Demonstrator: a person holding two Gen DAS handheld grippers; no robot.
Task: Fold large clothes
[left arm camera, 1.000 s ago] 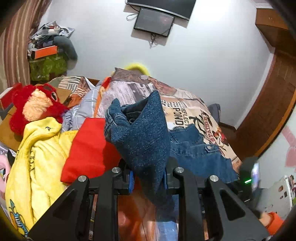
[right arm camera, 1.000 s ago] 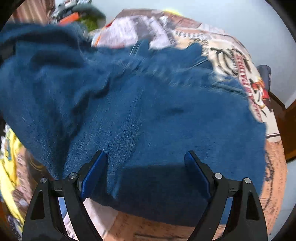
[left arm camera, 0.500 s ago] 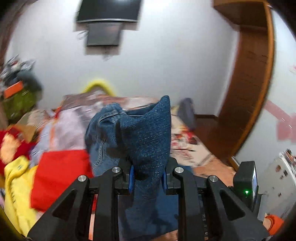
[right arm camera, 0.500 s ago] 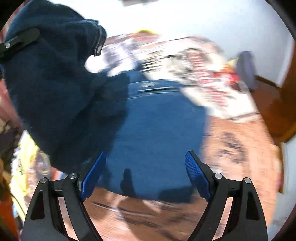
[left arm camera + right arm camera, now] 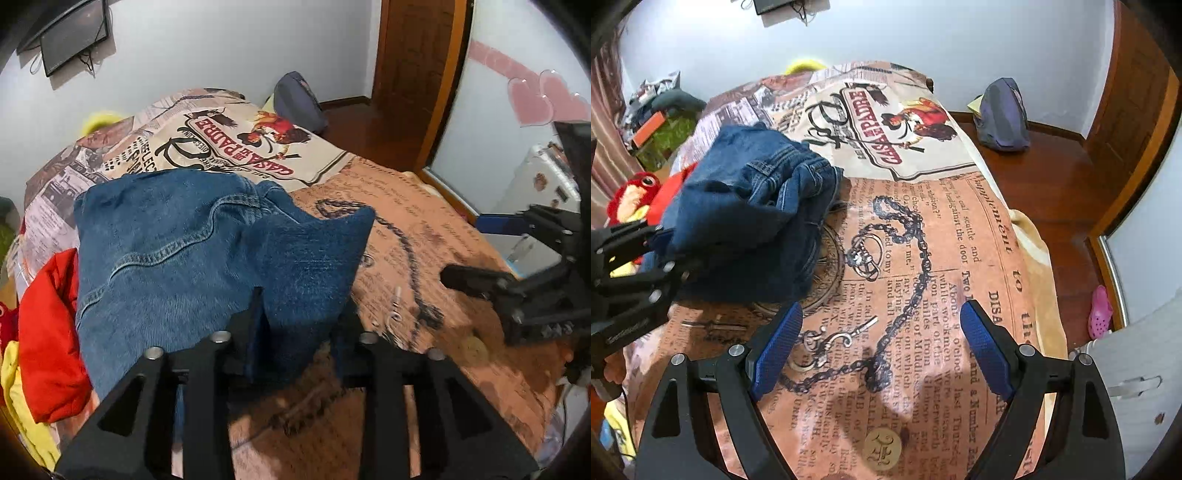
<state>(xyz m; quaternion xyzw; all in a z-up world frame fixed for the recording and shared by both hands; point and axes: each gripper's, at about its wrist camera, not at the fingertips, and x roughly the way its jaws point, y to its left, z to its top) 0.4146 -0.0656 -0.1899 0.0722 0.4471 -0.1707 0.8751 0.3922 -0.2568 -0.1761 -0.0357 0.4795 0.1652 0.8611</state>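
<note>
At far left a red garment (image 5: 48, 332) and a plush toy (image 5: 631, 195) edge the bed (image 5: 960, 229). Beside them the jeans (image 5: 166, 258), half a second ago lifted high against the wall, now slump in a bunched heap on the printed bedspread, one corner pinched tight in the left gripper (image 5: 295, 325). The swing has likely carried one half over the other, a fold made but not yet smoothed. To the right, the right gripper (image 5: 879, 343) hangs over bare bedspread, jaws spread wide and holding nothing. The heap hides the legs and any edge alignment; the left pads are buried in denim, and motion blur softens the right gripper's outline in the left view.
</note>
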